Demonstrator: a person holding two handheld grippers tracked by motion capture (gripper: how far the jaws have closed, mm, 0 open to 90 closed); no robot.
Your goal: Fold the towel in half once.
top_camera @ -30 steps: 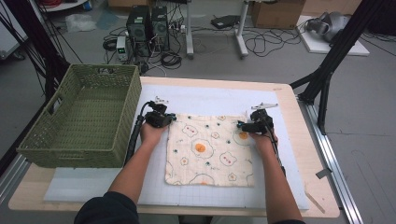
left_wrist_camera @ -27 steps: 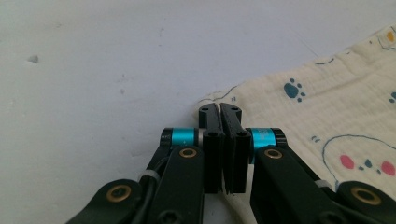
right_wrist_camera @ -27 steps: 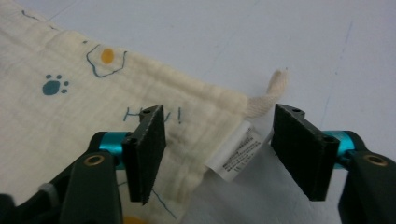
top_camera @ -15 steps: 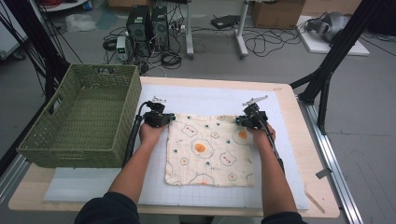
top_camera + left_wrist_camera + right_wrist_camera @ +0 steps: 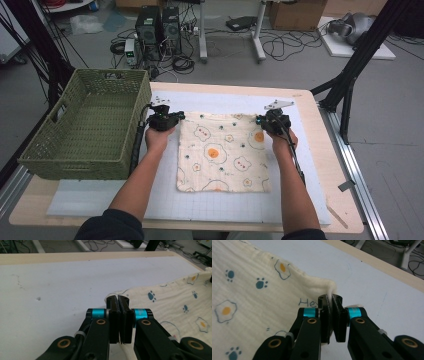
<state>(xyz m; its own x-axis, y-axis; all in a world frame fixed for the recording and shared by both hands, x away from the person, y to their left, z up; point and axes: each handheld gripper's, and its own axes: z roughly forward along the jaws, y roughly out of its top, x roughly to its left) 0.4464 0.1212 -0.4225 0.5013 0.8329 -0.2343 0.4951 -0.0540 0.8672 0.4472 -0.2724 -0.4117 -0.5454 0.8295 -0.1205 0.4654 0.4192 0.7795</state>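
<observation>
A cream cloth (image 5: 220, 155) printed with fried eggs and paw prints lies spread on the white mat (image 5: 225, 100). My left gripper (image 5: 178, 120) is shut on the cloth's far left corner. In the left gripper view the jaws (image 5: 117, 300) are pressed together with the cloth (image 5: 175, 302) edge pinched between them. My right gripper (image 5: 261, 122) is shut on the far right corner. In the right gripper view the hem of the cloth (image 5: 249, 290) rises in a small fold between the closed jaws (image 5: 329, 297). Both far corners are raised slightly off the mat.
A green woven basket (image 5: 107, 76) stands at the left of the table, close beside my left hand. The wooden table edge (image 5: 325, 150) runs along the right. Beyond the table, computers, cables and stand legs sit on the floor.
Both hands have risen a little with the cloth's far corners. The right gripper, beside the corner before, is now closed on it.
</observation>
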